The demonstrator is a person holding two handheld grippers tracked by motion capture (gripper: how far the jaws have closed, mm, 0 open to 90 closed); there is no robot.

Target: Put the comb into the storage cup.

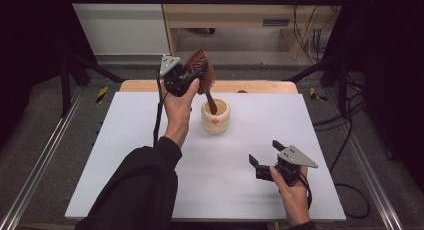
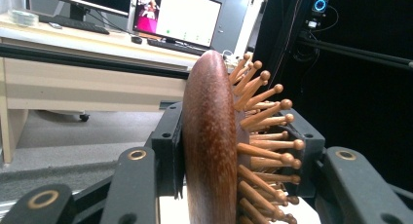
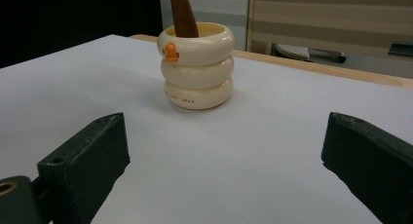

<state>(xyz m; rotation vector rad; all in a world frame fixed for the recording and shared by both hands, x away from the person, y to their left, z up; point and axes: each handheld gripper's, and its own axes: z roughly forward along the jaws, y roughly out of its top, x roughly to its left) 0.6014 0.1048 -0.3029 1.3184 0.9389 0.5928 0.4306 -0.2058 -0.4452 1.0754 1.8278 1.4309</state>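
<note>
Around the left gripper [image 1: 196,76] there is little else: the white table [image 1: 150,140] below it is bare apart from a cream holder [image 1: 215,117] shaped like three stacked rings with a small orange duck mark on its top ring, and nothing stands between that holder and either gripper. Beyond the far edge of the table are a pale wooden desk [image 2: 73,78] and monitors [image 2: 176,17]. The holder stands just below and a little to the right of the left gripper, and the handle of a brown wooden hairbrush [image 1: 202,75] dips into its open top, leaning against the rim. The left gripper is clenched on the head of this hairbrush [image 2: 210,146]: one jaw presses on the smooth rounded back, the other sits among the round-tipped wooden bristles. The right gripper [image 1: 263,162] rests low, well apart from the holder, which lies straight ahead of it [image 3: 197,68]; its jaws stand wide and released, with only bare table between them.
</note>
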